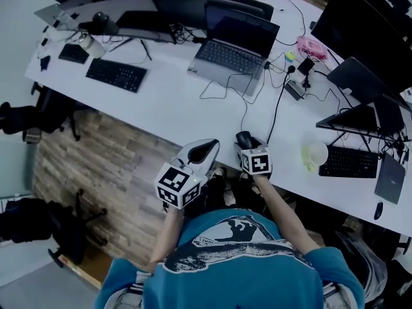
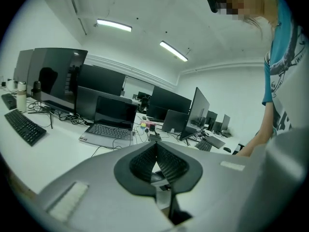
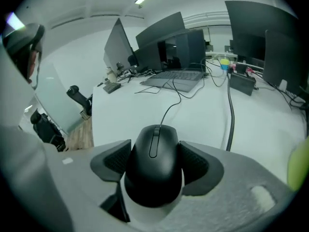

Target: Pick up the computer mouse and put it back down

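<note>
Two tongs are in play over a long white bench (image 1: 180, 102), and only one has work to do. At far left on the bench lies a black keyboard (image 1: 116, 74), and further along sits an open laptop (image 1: 228, 53). Nearer the person, the left tongs (image 2: 156, 153) hang over the front edge of the bench with their ribbed pads pressed together and nothing between them.

Just right of them, the right tongs (image 3: 154, 151) angle down onto the computer mouse (image 3: 153, 170). The mouse sits between the two pads, which press on its flanks about mid-body, so the tongs are clamped on it. It lies close to the bench's front edge and looks to be resting on the surface. Its thin cord (image 3: 170, 108) runs away across the bench toward the laptop, with a thicker black cable (image 3: 231, 115) beside it. Further right stand a pale cup (image 1: 315, 153) and a second keyboard (image 1: 347, 161).

The step in hand looks like the start of the lift. The hold is centred and square, which should keep the rounded shell from squirting forward. Squeeze just enough to carry it, since the smooth sides will probably slip if the grip is either loose or very hard. Raise it straight up and only a little, so the cord has slack and does not drag on the mouse. Keep it level. Set it down flat, preferably a touch further from the edge, and part the pads only once its base is fully on the bench.
</note>
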Motion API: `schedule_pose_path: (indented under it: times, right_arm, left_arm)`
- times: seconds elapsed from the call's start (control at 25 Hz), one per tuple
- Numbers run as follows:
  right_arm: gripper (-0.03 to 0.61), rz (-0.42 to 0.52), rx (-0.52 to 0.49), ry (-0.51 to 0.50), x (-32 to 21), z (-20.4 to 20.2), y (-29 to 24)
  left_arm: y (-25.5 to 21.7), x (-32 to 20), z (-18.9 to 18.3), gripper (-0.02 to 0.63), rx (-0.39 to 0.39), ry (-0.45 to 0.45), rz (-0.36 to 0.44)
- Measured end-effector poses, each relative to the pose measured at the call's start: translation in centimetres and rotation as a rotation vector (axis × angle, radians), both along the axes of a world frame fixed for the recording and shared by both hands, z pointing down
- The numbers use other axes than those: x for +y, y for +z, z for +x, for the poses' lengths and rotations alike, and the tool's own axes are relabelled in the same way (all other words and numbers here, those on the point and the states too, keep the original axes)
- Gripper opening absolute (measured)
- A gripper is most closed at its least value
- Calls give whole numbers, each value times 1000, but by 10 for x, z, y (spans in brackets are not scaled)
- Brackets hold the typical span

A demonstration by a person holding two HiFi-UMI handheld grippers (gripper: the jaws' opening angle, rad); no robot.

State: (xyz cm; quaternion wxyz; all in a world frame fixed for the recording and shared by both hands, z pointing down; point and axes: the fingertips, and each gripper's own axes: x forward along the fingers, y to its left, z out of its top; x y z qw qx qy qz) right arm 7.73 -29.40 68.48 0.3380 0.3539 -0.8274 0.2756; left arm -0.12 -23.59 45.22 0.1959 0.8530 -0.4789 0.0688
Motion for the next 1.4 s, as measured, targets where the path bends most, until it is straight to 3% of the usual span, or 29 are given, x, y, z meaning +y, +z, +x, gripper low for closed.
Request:
schedule_pose_path:
  times: [0.2, 0.48, 0.72, 1.08, 1.4]
  right_arm:
    - [308, 131, -35, -211, -4, -4, -46]
    - [308, 212, -210, -339, -10, 6, -131]
    - [308, 337, -276, -471, -8, 15, -201]
    - [307, 435, -349, -524, -10, 23, -253]
    - [307, 447, -391, -594, -17, -29, -258]
  left_arm:
    - [-3, 3, 15, 12, -6, -57, 4]
    - [-5, 9, 26, 12, -25, -142, 8]
    - [-10, 17, 28, 12, -37, -197, 17]
    - [-9, 25, 24, 12, -53, -263, 13]
    - [-10, 46, -12, 12, -67, -367, 7]
